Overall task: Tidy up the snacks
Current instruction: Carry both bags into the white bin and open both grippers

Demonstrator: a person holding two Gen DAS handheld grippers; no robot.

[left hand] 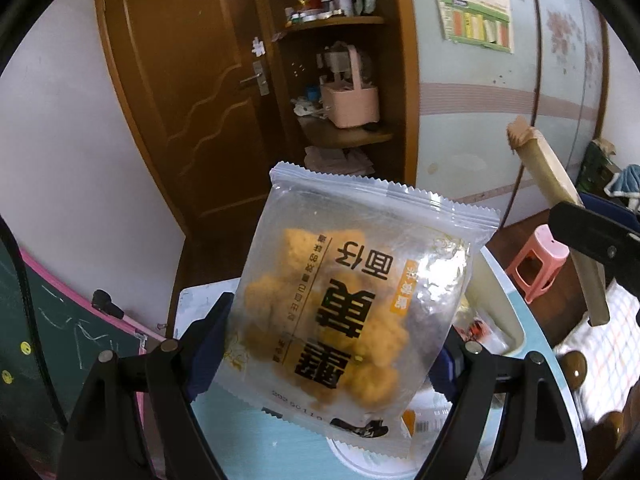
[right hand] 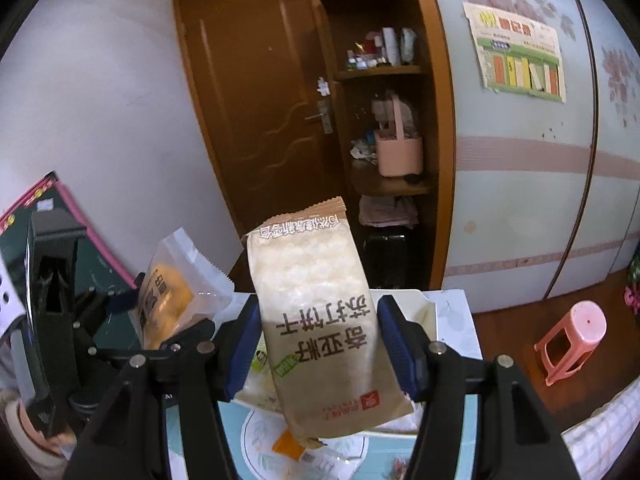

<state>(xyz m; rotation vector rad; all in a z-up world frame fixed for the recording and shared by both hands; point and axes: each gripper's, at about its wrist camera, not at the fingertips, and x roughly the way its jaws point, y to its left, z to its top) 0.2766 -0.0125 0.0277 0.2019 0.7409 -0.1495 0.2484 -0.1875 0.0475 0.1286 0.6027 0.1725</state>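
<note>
Aloft, mid-frame over the counter: left tongs clamped on the clear pastry packet, right tongs clamped on the brown cracker packet.

Both wrist views look along their fingers, close on held packets, sharing probably the same door and pink stool.

looks like a lived-in room at home: brown wooden door, corner shelves crammed with little bottles and a pink basket, flowery wardrobe doors with a poster, pink plastic stool on the floor.
</note>
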